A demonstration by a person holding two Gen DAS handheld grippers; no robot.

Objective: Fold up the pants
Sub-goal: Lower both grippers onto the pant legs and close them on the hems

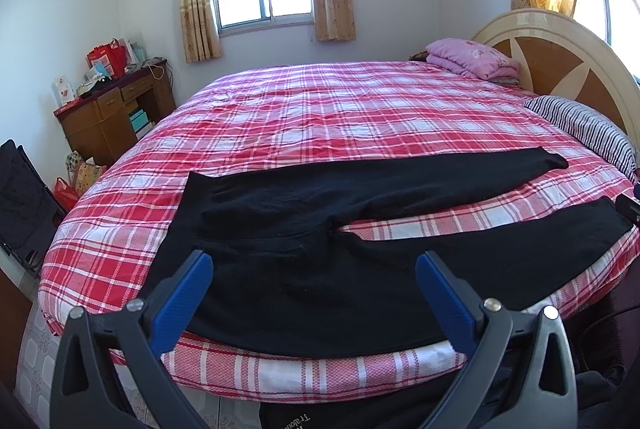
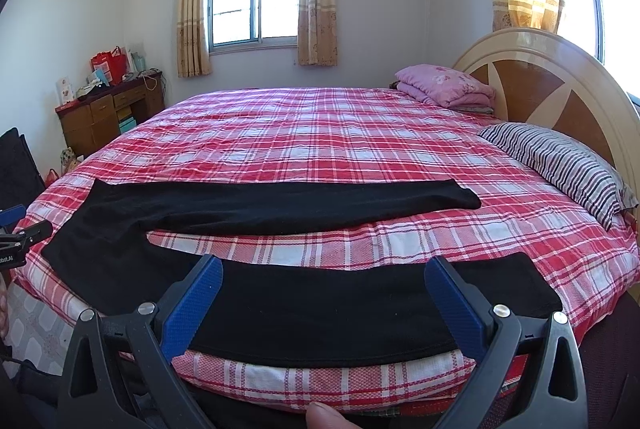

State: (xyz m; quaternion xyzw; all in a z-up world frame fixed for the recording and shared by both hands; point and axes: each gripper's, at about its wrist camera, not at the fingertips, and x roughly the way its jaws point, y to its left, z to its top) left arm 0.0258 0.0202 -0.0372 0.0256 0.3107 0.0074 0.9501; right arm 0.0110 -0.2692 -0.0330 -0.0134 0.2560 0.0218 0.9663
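Black pants (image 1: 304, 213) lie spread flat on the red plaid bed (image 1: 320, 117), waist to the left, the two legs apart and running right. My left gripper (image 1: 314, 261) stands open above the waist and seat near the bed's front edge, nothing between its blue fingers (image 1: 184, 301). In the right wrist view the pants (image 2: 280, 205) show both legs; my right gripper (image 2: 323, 263) is open over the near leg (image 2: 340, 305) by the front edge, holding nothing. The left gripper (image 2: 16, 229) shows partly at the left margin there.
A striped pillow (image 2: 560, 165) and a folded pink quilt (image 2: 448, 85) lie by the headboard (image 2: 560, 85) on the right. A wooden desk (image 1: 112, 109) with bags stands at the far left wall. A black chair (image 1: 24, 205) is at left. A fingertip (image 2: 324, 417) shows at the bottom.
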